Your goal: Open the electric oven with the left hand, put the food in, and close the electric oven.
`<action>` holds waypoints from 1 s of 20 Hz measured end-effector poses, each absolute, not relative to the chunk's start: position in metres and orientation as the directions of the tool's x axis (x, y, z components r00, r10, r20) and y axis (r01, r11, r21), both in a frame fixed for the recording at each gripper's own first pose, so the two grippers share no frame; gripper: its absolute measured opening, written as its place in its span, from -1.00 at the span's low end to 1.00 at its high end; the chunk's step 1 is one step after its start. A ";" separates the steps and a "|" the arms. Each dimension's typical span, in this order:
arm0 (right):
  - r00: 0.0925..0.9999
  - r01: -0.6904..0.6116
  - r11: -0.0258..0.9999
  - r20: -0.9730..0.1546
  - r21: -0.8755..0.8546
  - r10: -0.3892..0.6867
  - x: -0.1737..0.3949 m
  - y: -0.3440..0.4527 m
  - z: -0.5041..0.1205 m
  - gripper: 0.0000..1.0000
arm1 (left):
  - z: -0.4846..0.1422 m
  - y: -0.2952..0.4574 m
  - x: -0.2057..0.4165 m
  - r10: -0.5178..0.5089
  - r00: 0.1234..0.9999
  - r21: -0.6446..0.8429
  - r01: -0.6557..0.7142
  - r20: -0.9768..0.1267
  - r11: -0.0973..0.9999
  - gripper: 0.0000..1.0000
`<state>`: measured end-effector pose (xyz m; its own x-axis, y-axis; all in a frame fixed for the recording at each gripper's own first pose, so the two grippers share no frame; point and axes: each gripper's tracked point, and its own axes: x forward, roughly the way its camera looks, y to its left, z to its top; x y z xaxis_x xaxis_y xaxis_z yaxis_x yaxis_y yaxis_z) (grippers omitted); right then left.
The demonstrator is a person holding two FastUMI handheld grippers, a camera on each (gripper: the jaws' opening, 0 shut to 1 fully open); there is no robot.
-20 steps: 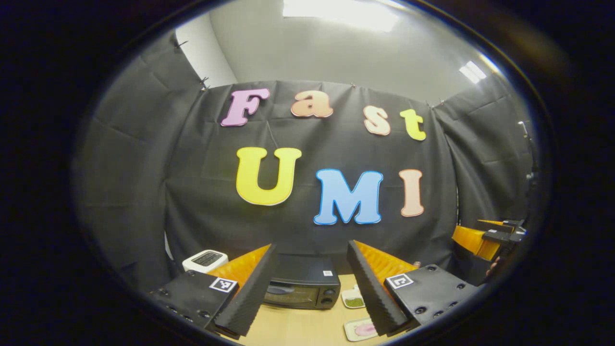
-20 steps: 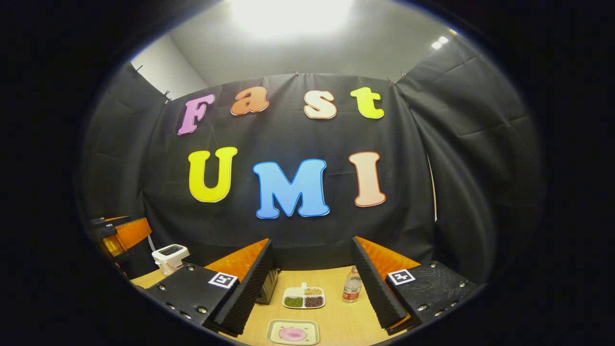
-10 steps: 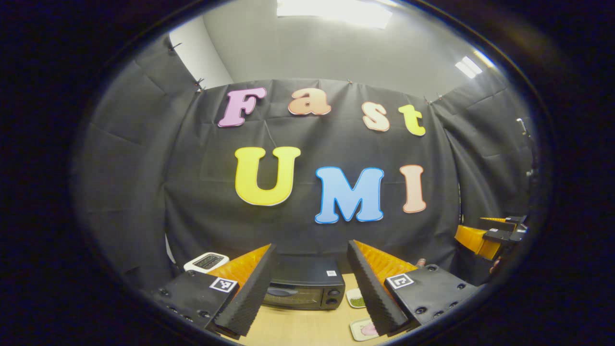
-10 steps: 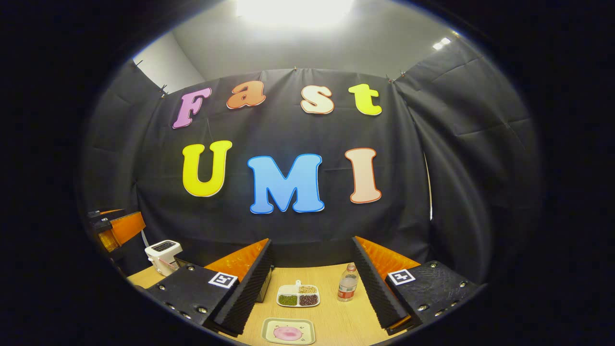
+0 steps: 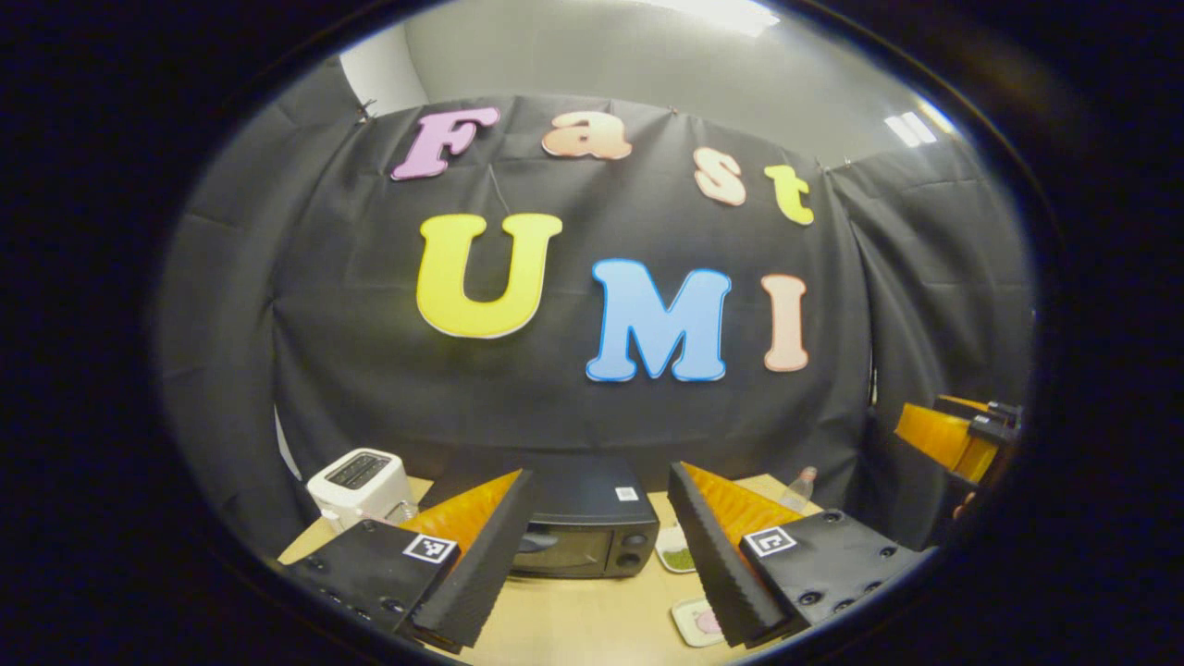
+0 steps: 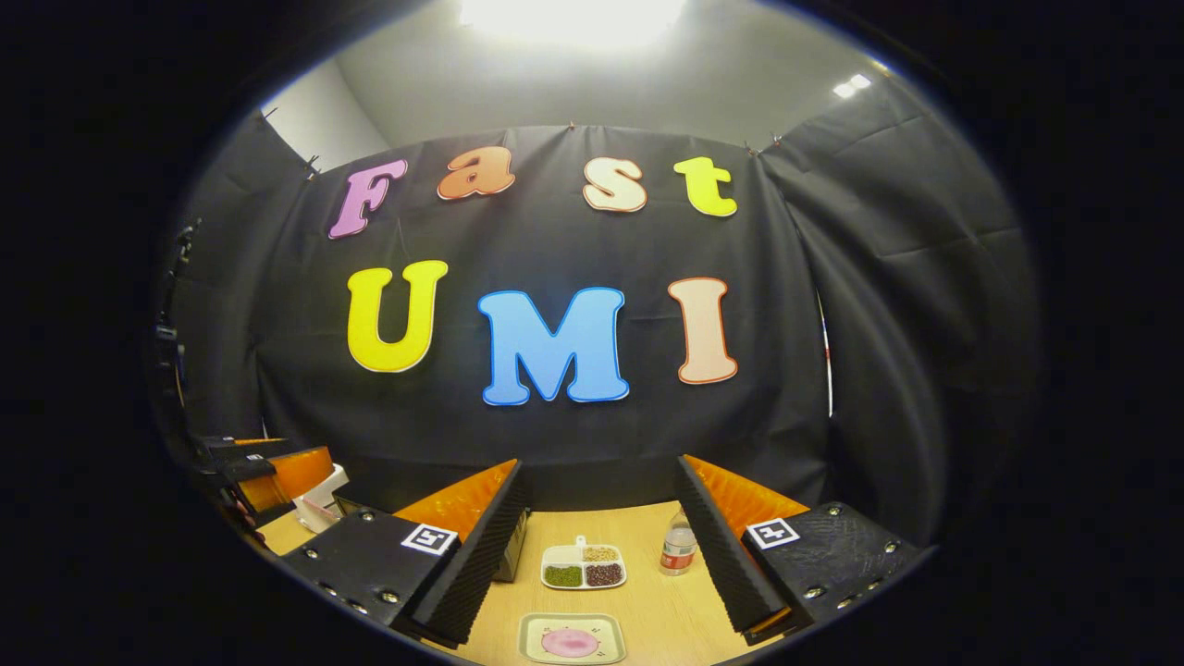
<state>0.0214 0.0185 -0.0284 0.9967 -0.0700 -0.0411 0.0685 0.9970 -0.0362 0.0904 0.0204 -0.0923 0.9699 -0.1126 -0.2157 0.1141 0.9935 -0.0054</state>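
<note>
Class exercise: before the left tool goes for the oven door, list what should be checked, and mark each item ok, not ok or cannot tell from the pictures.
1. Left tool open and empty: ok, fingers apart with nothing between them.
2. Oven ahead of the left tool: ok, it sits between the fingers in the left gripper view.
3. Oven door shut, so it needs opening: ok.
4. Door handle position: cannot tell, too small and partly hidden.
5. Right tool open and empty: ok.
6. Food ready on the table: ok, pink food lies on its tray.
</note>
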 end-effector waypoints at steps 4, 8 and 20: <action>0.989 0.107 0.993 -0.093 -0.047 -0.111 0.024 0.007 -0.049 0.96 | -0.147 0.047 0.127 -0.104 0.940 0.005 0.112 -0.326 0.994 0.94; 0.975 0.164 0.984 -0.138 -0.065 -0.172 0.026 -0.010 -0.065 0.96 | -0.210 0.077 0.170 -0.053 0.907 0.045 0.079 -0.418 0.996 0.90; 0.946 0.247 0.963 -0.189 -0.109 -0.264 0.026 -0.028 -0.079 0.96 | -0.301 0.101 0.231 0.003 0.851 0.087 0.051 -0.525 0.995 0.94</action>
<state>0.0264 -0.0279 -0.0789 0.9457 -0.2643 -0.1892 0.2473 0.9628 -0.1090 0.2310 0.1014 -0.3006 0.8512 0.0026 -0.5248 0.0509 0.9949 0.0875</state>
